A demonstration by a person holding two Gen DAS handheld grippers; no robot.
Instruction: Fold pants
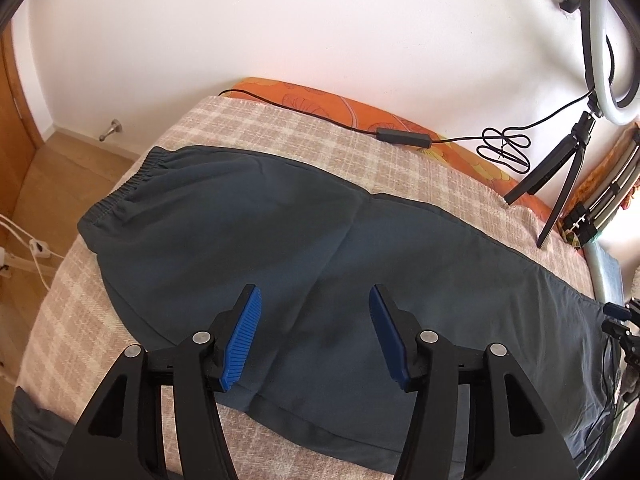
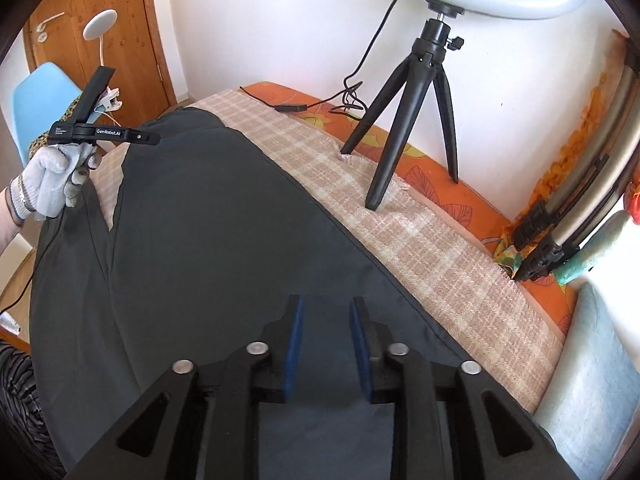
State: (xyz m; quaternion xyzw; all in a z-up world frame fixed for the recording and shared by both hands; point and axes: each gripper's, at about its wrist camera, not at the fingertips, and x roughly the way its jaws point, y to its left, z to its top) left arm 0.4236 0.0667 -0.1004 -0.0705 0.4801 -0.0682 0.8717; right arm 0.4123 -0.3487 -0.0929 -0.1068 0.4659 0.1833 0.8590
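Observation:
Dark grey pants (image 1: 248,236) lie flat on the checked blanket (image 1: 224,120) of a bed, with the elastic waistband (image 1: 132,184) at the far left and a hem near the front edge. My left gripper (image 1: 316,292) hovers over the cloth, open, with its blue pads (image 1: 244,340) wide apart and nothing between them. In the right wrist view the pants (image 2: 200,240) run away to the upper left. My right gripper (image 2: 326,302) is open just above them, its pads clear of the cloth. A gloved hand (image 2: 44,188) holds the left gripper at the far left.
A ring light on a black tripod (image 2: 412,120) stands on the blanket's far side. Its cable and controller (image 1: 404,138) lie along the orange sheet (image 1: 320,98). A folded stand (image 2: 572,220) and a pale cushion (image 2: 592,380) sit at the right; a blue chair (image 2: 40,96) and a door stand at the left.

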